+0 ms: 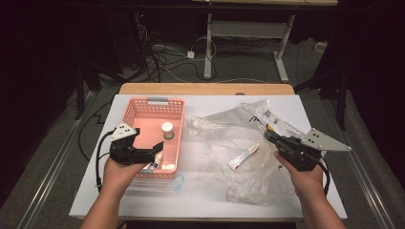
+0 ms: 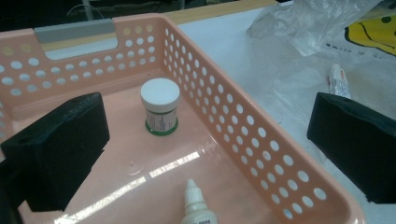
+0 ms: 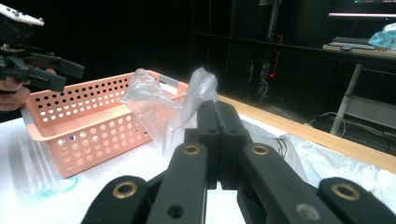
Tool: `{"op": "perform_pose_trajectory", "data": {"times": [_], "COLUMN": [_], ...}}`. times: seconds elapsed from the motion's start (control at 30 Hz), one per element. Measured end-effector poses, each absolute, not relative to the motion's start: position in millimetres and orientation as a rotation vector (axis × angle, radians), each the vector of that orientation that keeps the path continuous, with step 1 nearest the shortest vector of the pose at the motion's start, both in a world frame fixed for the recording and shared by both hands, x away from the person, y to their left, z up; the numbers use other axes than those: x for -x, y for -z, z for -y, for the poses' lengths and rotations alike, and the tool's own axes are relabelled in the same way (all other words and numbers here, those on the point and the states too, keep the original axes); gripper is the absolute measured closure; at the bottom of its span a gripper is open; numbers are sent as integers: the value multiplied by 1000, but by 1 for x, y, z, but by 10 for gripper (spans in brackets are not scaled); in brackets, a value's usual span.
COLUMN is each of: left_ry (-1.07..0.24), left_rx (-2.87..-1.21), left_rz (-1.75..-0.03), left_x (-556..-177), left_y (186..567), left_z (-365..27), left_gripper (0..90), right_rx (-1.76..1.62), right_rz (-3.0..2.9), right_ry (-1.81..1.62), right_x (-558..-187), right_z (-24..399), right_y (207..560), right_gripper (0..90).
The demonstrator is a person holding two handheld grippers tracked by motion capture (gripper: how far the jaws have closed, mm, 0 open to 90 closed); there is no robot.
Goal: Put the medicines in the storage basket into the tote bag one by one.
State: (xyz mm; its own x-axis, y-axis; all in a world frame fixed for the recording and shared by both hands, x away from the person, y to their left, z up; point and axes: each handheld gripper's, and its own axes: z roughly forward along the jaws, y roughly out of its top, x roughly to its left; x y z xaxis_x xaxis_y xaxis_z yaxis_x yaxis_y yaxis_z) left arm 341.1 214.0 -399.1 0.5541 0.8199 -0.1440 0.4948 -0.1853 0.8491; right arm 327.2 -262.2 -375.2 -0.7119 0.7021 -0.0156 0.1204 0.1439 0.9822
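A pink perforated basket (image 1: 153, 102) (image 2: 224, 116) (image 3: 79, 116) stands on the left of the table. Inside it a white-lidded jar (image 1: 167, 130) (image 2: 160, 105) stands upright and a small white dropper bottle (image 1: 155, 163) (image 2: 197, 205) lies near the front. My left gripper (image 1: 156, 152) (image 2: 205, 144) (image 3: 65, 77) is open; one jaw hangs inside the basket, the other outside its right wall. A crumpled clear plastic bag (image 1: 224, 129) (image 2: 299, 28) (image 3: 187, 100) covers the table's middle, with a white toothpaste tube (image 1: 243, 156) (image 2: 337, 79) on it. My right gripper (image 1: 269, 134) (image 3: 217, 109) is shut, and a fold of the bag rises from its tips.
A white sheet (image 1: 286, 200) covers the table, with a wooden strip (image 1: 205, 88) along the far edge. A bluish smear (image 1: 177, 181) (image 3: 56, 186) marks the sheet by the basket's front corner. Beyond the table are desk legs (image 1: 208, 52) and floor cables.
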Motion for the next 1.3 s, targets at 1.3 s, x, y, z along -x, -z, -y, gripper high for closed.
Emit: {"op": "perform_pose_trajectory", "data": {"times": [1.3], "left_ry": [-271], "left_rx": [-2013], "left_rz": [-1270], "left_x": [-461], "left_y": [434], "left_z": [-191], "left_gripper": [127], "right_rx": [-774], "right_rz": [-1963], "right_ry": [-1610], "right_x": [-328], "right_z": [258], "right_y": [375], "right_gripper": [900]}}
